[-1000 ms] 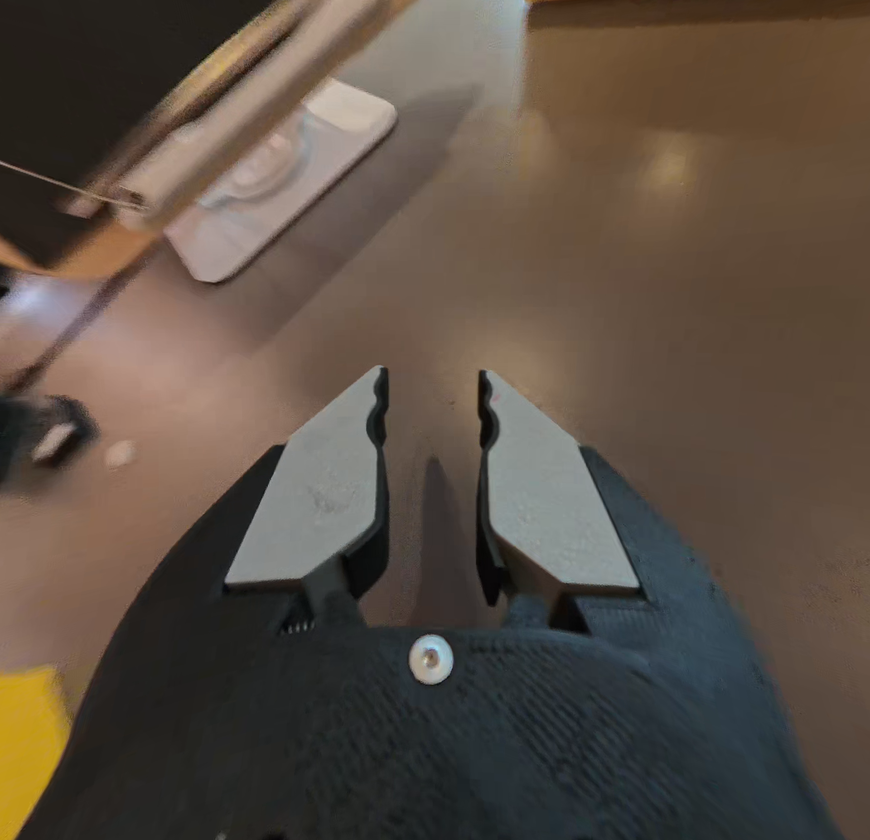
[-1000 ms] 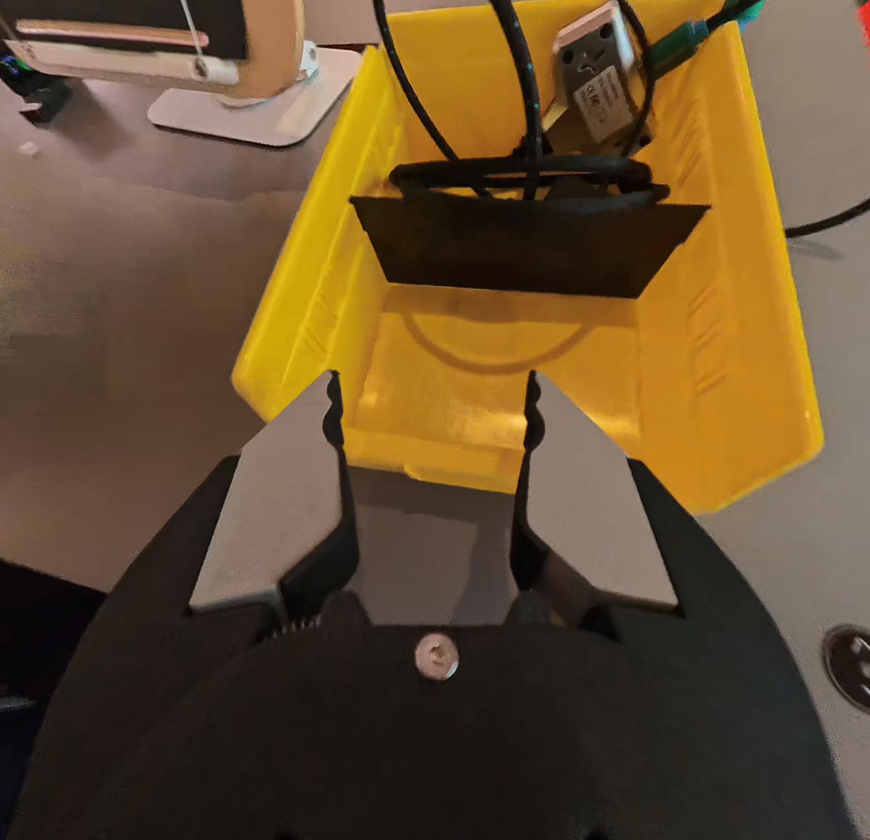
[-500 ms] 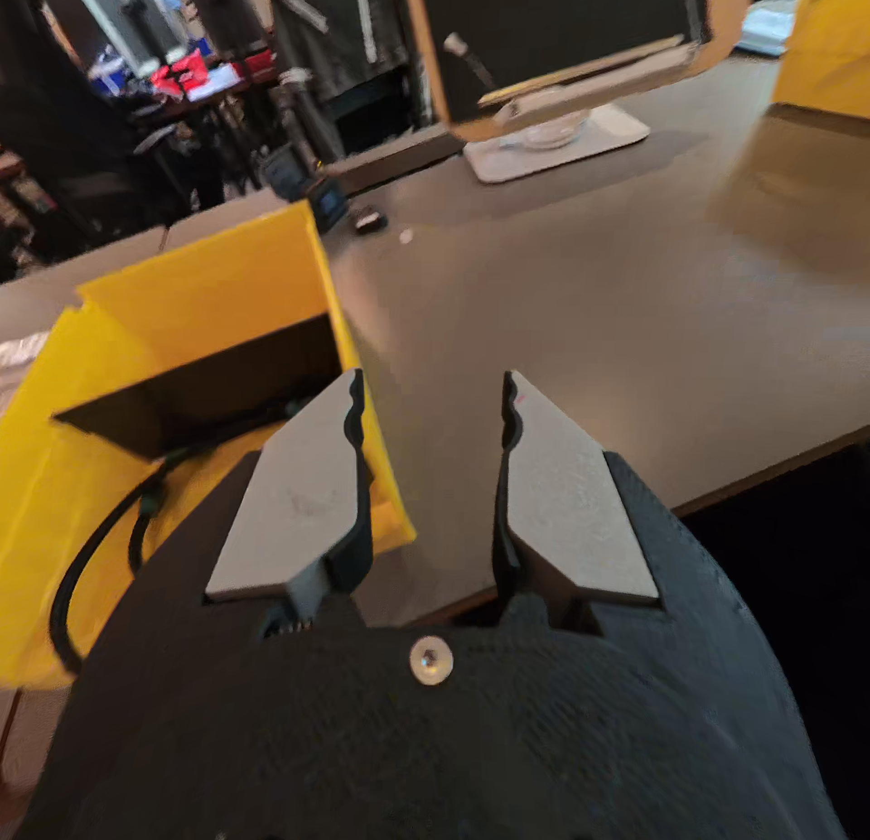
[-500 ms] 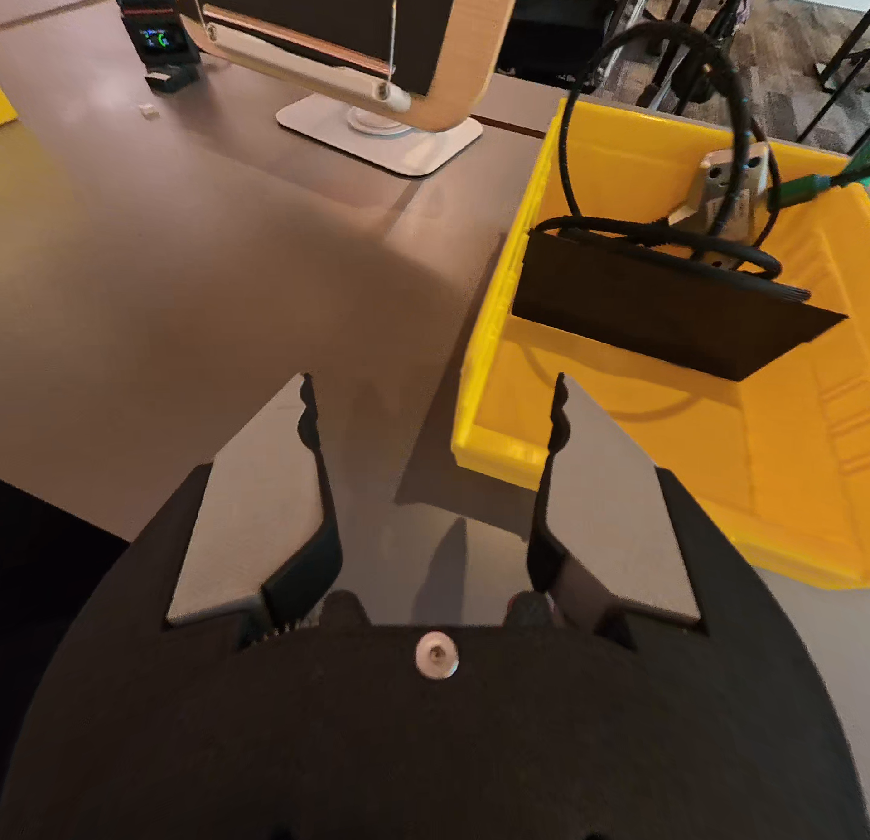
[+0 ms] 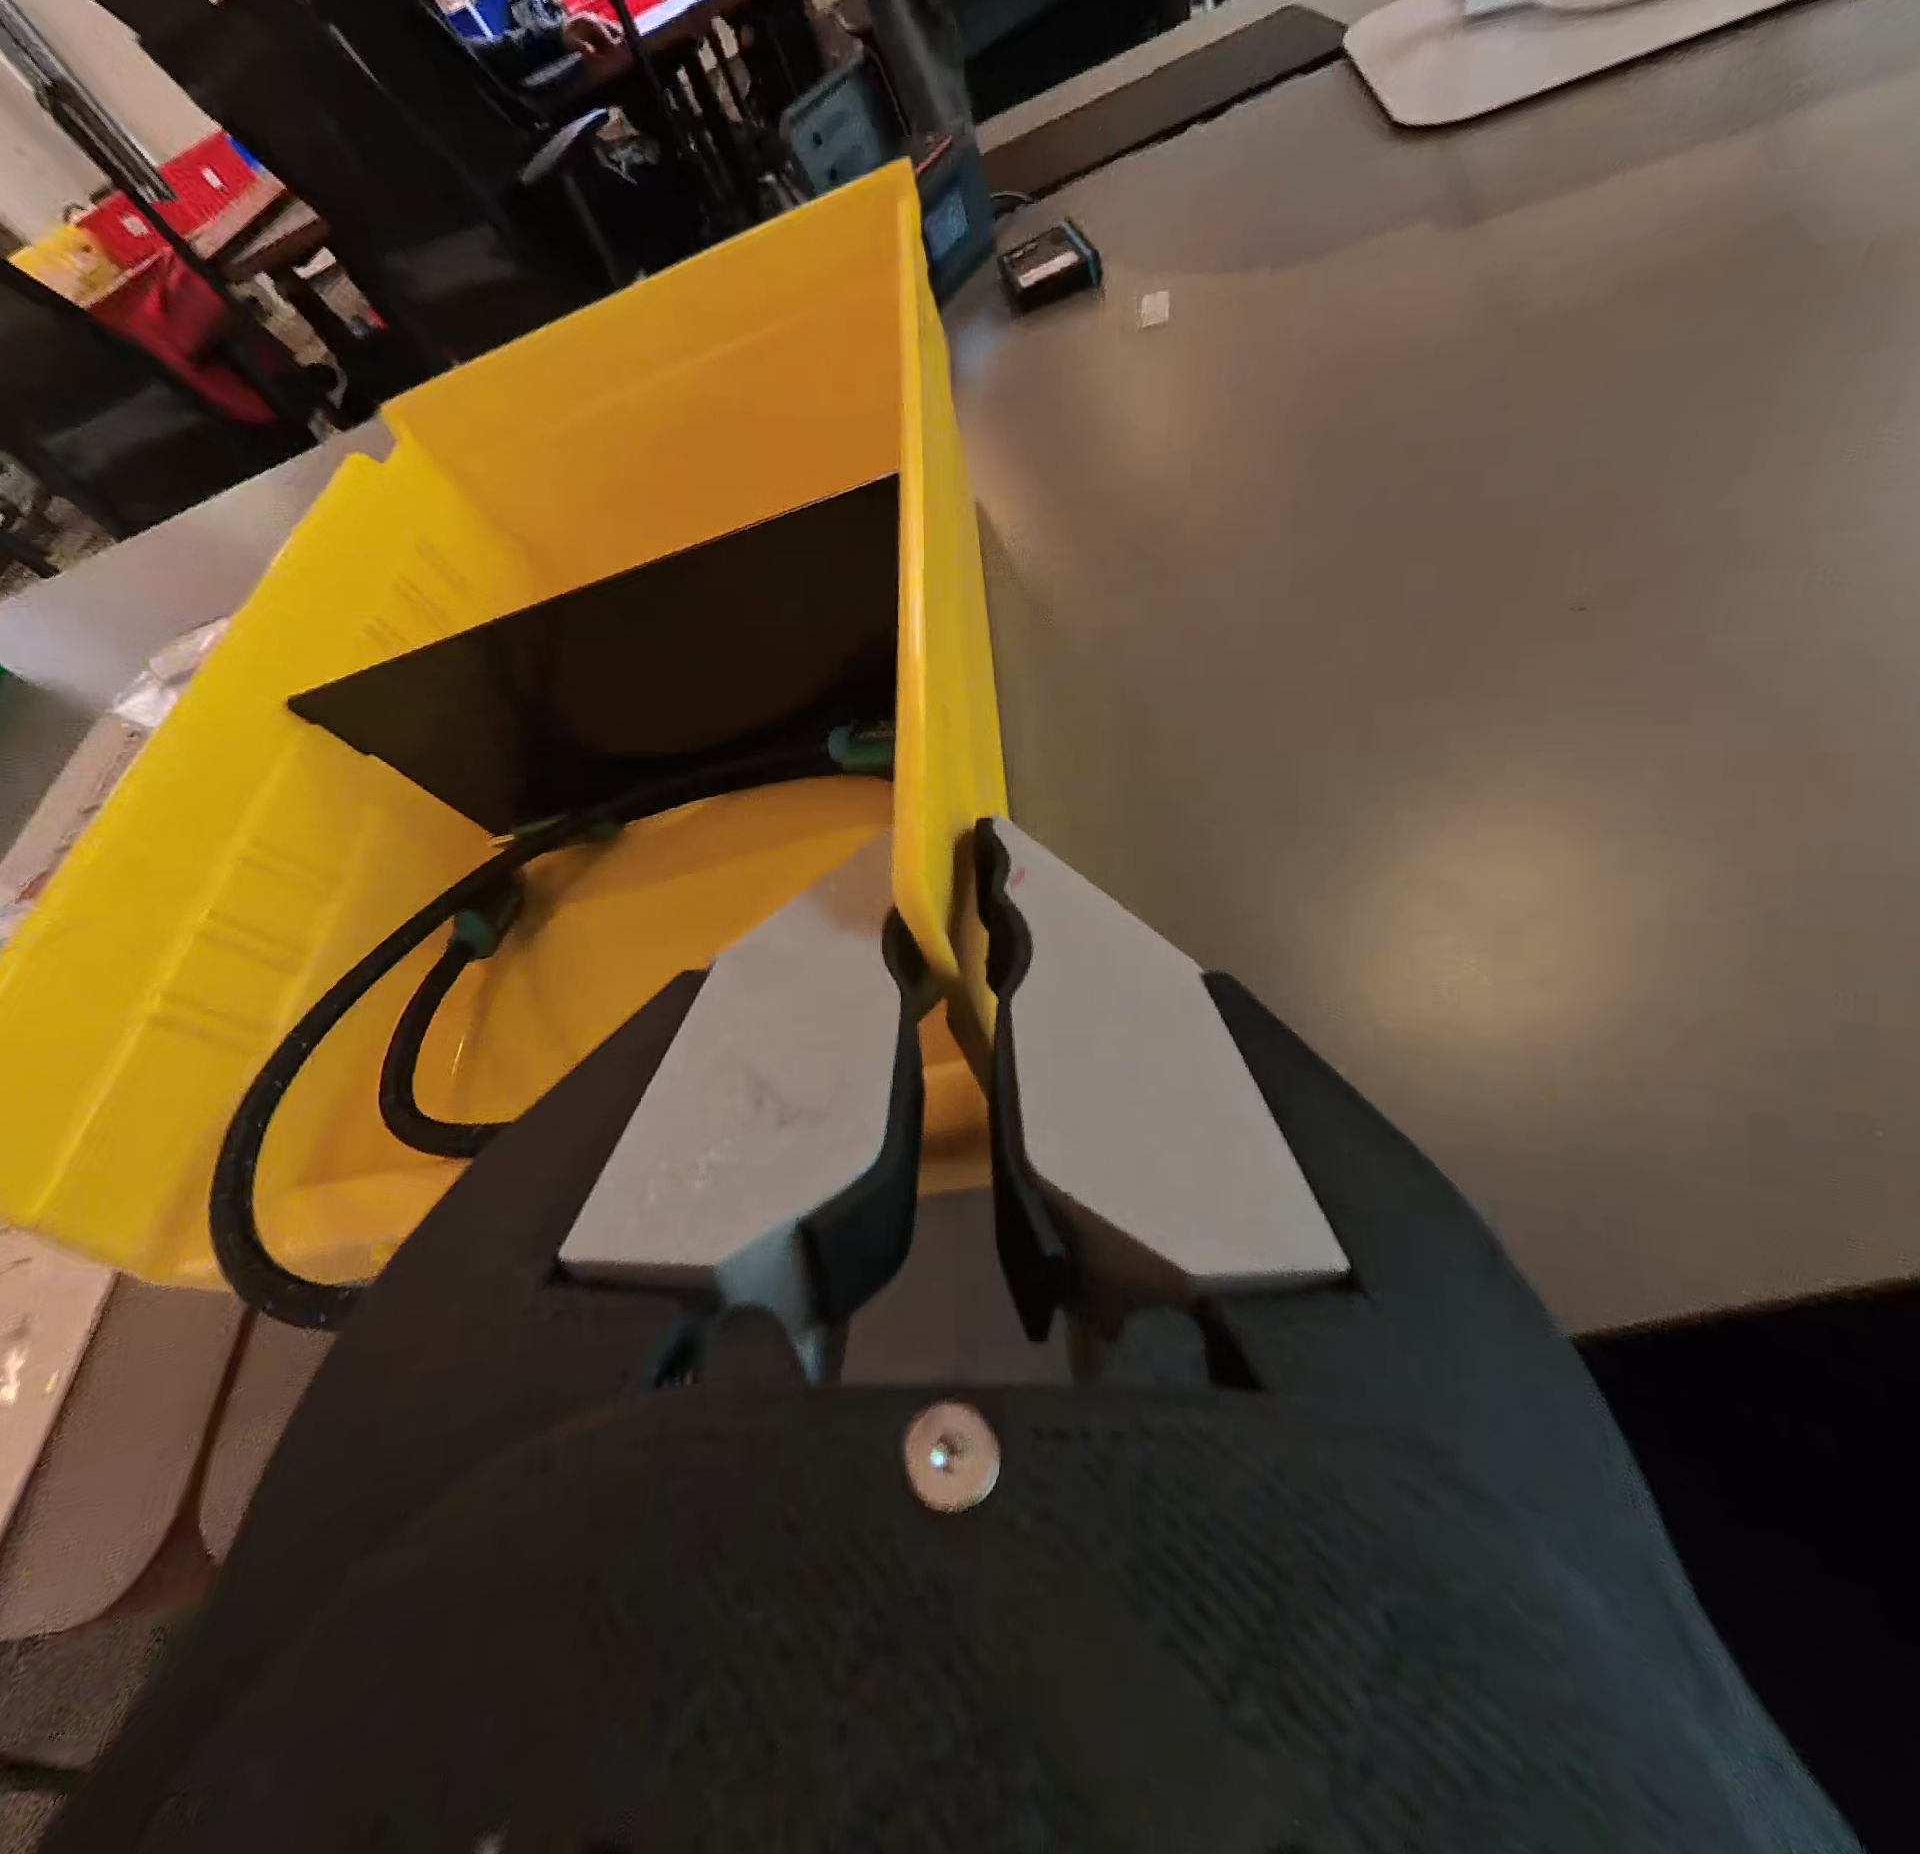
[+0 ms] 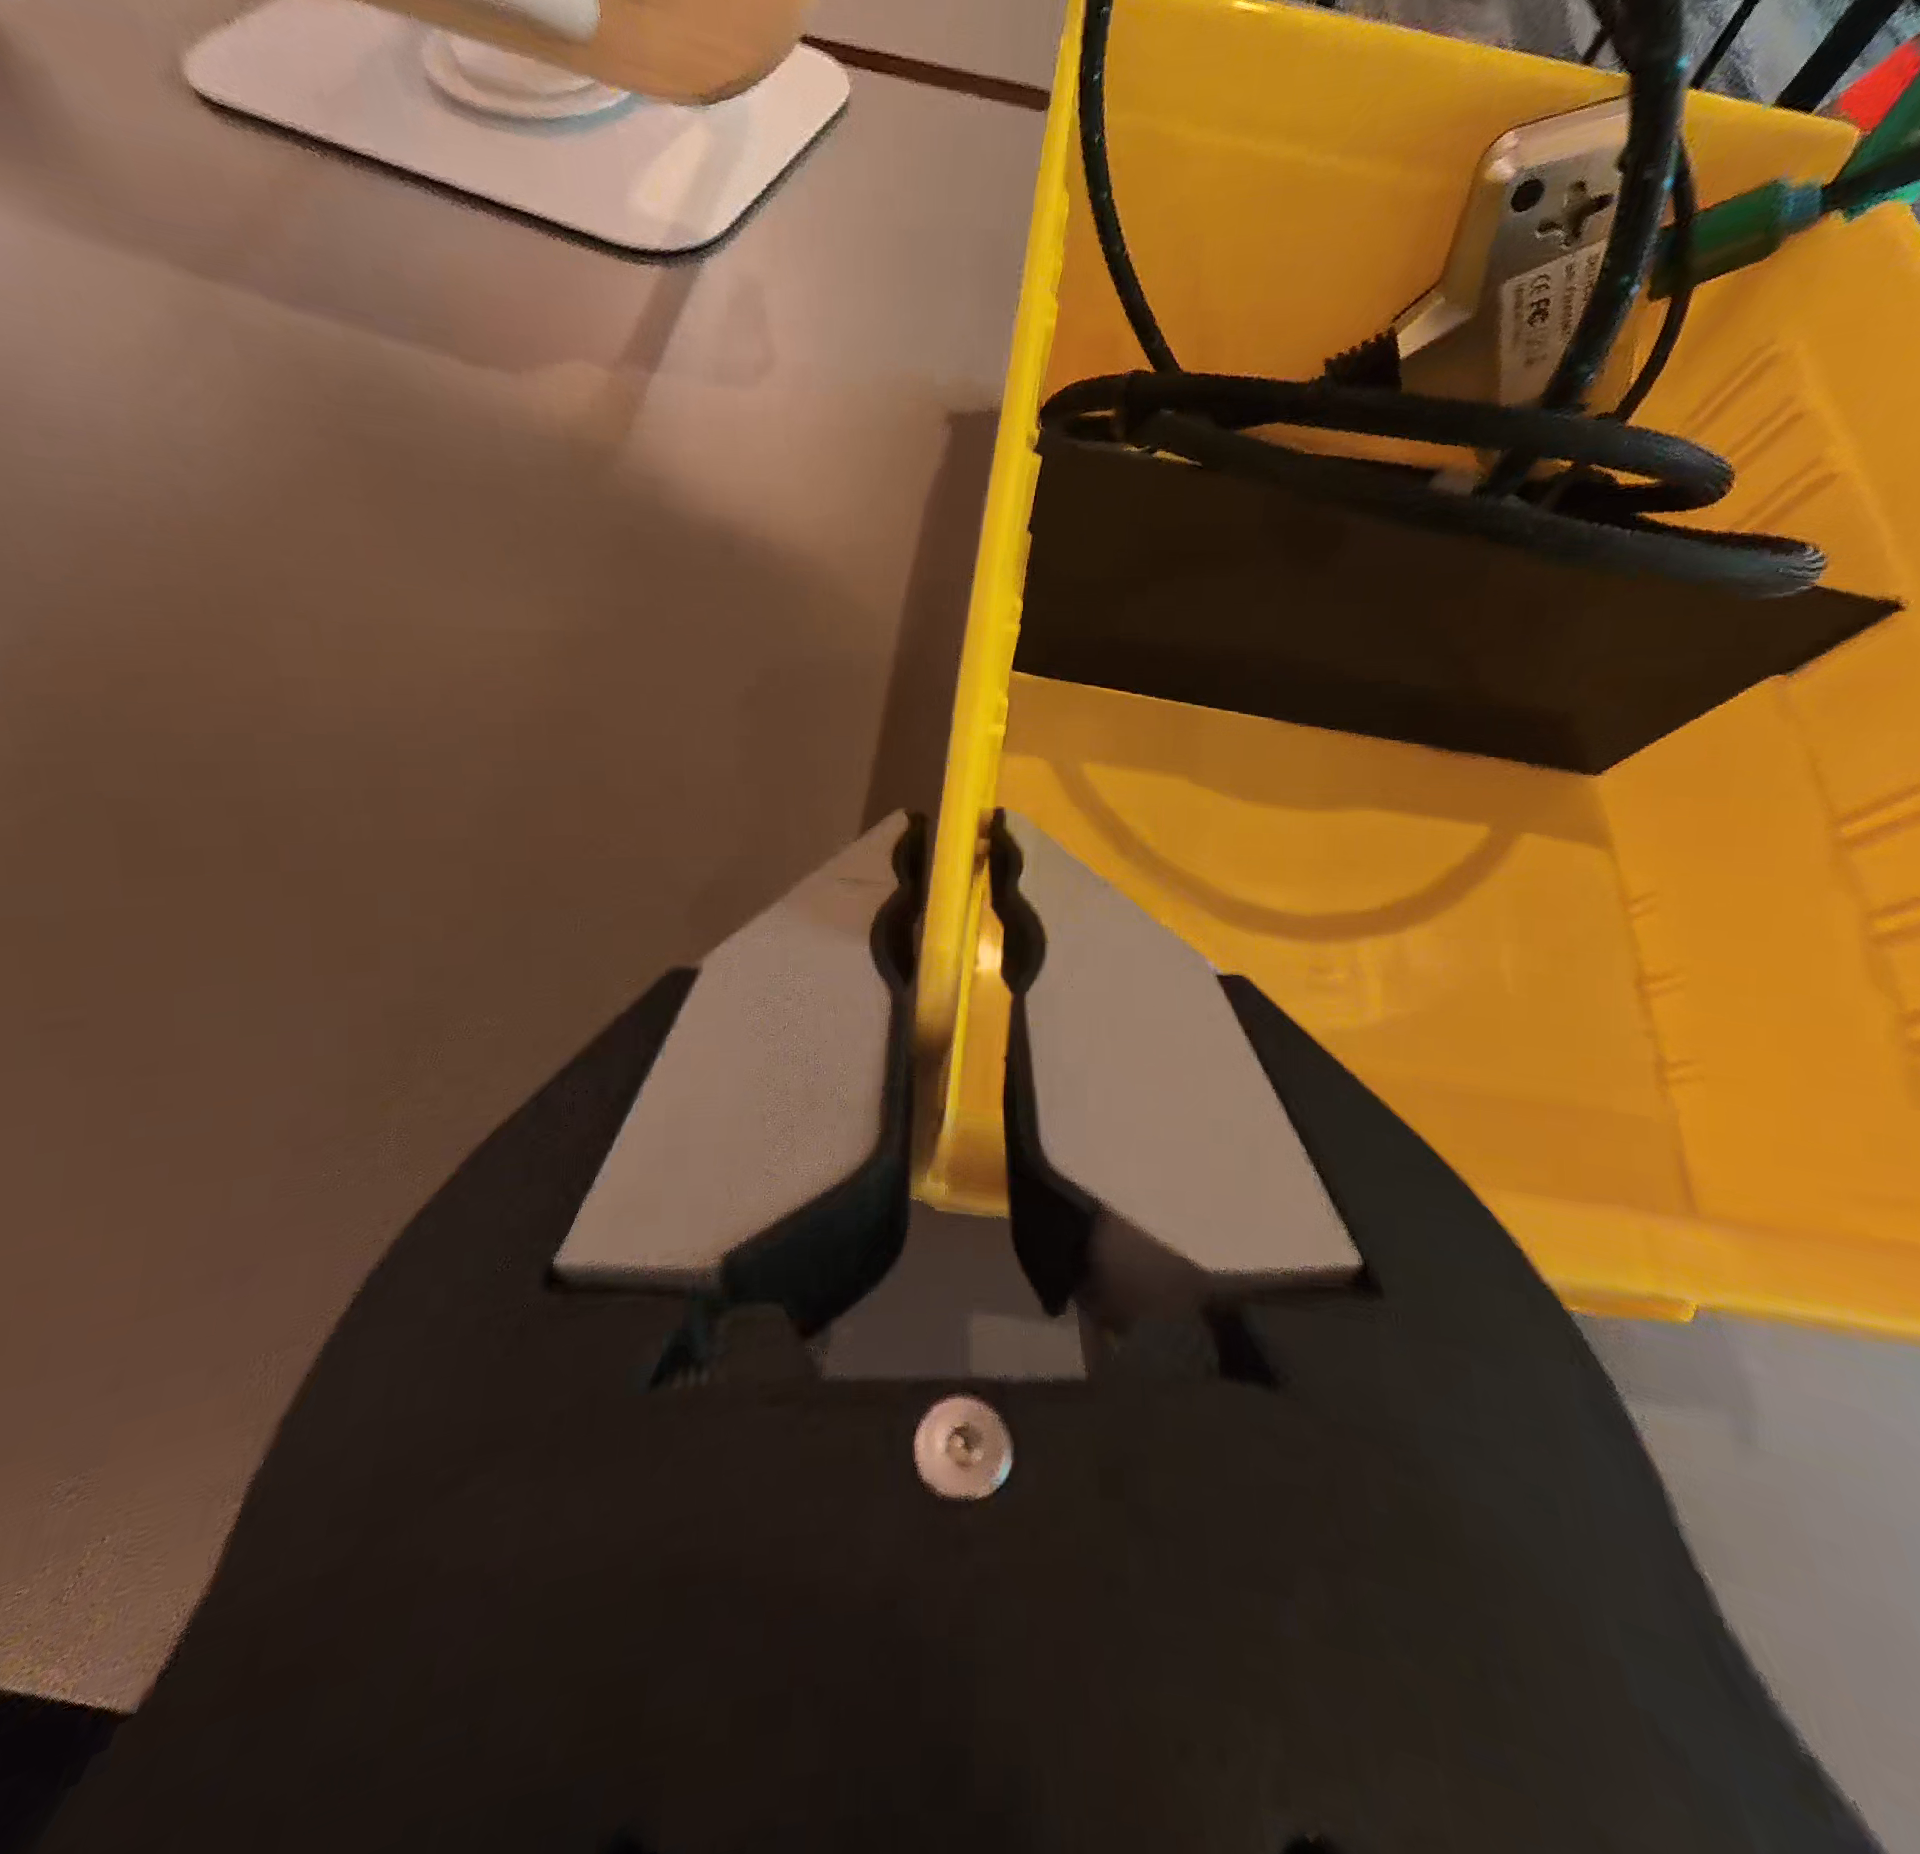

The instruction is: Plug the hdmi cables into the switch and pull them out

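Note:
In the left wrist view, a yellow bin (image 5: pixel 665 433) with a black divider (image 5: pixel 644 682) holds a black cable (image 5: pixel 312 1025) with green ends (image 5: pixel 478 931). My left gripper (image 5: pixel 951 869) is shut on the bin's right wall near its front corner. In the right wrist view, a second yellow bin (image 6: pixel 1299 1025) with a black divider (image 6: pixel 1403 651) holds a silver switch (image 6: pixel 1527 235), coiled black cables (image 6: pixel 1403 443) and a green plug (image 6: pixel 1756 225) behind the divider. My right gripper (image 6: pixel 956 838) is shut on that bin's left wall near the front corner.
A white monitor stand base (image 6: pixel 520 121) sits at the back of the brown table; it also shows in the left wrist view (image 5: pixel 1621 28). A small black device (image 5: pixel 1049 264) lies behind the left bin. The table's front edge (image 5: pixel 1714 1305) is close. About 60 cm separates my left fingertips from my right. My left gripper is the nearer one to the small black device (image 5: pixel 1049 264): about 35 cm, against 60 cm.
Both grippers were open over the table. Each moved to a bin and closed on a side wall: left on the left bin's right wall, right on the right bin's left wall.

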Demonstrator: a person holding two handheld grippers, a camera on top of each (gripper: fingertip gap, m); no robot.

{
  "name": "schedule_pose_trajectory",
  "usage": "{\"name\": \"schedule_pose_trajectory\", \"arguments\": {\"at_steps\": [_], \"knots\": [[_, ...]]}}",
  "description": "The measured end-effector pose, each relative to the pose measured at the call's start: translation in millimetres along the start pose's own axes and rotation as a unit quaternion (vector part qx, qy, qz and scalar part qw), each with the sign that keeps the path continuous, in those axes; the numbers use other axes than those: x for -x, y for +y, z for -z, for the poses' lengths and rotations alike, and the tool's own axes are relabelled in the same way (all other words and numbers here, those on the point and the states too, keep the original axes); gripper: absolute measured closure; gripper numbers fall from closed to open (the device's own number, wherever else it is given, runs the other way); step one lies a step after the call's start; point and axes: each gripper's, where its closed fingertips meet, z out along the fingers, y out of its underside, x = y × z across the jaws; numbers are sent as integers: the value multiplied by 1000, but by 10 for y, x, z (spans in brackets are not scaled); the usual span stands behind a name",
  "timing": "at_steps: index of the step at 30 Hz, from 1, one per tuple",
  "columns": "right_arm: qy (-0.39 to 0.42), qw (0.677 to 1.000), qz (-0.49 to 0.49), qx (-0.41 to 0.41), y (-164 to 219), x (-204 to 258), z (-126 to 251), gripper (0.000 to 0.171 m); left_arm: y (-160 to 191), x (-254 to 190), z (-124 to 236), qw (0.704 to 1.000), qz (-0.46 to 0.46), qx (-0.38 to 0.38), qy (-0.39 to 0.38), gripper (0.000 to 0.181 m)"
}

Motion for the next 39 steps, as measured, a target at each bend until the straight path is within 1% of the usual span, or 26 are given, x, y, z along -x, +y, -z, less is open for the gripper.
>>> {"name": "schedule_pose_trajectory", "arguments": {"at_steps": [3,4,6,9,12,17,22,26,27,28,29,31,33,36,39], "knots": [[39,998,55,19,39,-1,18,168,-51,148,115,1000,12,-20,8,179],[41,997,66,27,52,49,39,167,-68,191,148,999,24,-22,17,179],[10,997,67,39,64,292,87,161,-147,289,219,998,43,-34,24,179],[-29,994,88,49,60,822,164,152,-300,397,321,996,68,-50,38,179],[-72,991,101,53,27,1473,224,146,-498,481,441,993,74,-82,38,179],[-130,983,121,46,-92,2628,256,141,-761,544,734,989,54,-133,22,179],[-202,964,169,26,-309,4017,178,133,-928,604,988,985,39,-169,-2,179],[-281,944,172,7,-491,5169,143,126,-1003,625,1114,982,30,-184,-22,179],[-307,937,166,10,-507,5400,206,123,-1014,635,1139,981,30,-188,-25,179],[-341,927,155,10,-532,5589,334,125,-1022,644,1166,980,30,-192,-28,179],[-377,914,147,2,-571,5721,513,122,-1026,655,1195,980,29,-195,-29,179],[-427,892,149,-30,-652,5774,869,118,-1032,669,1253,979,29,-197,-30,179],[-447,879,159,-46,-679,5611,1111,117,-1053,654,1302,979,27,-200,-30,179],[-450,875,166,-72,-719,5148,1322,117,-1151,514,1373,978,14,-209,-17,179],[-424,882,183,-93,-714,4556,1396,122,-1324,203,1451,974,-9,-228,12,179]]}}
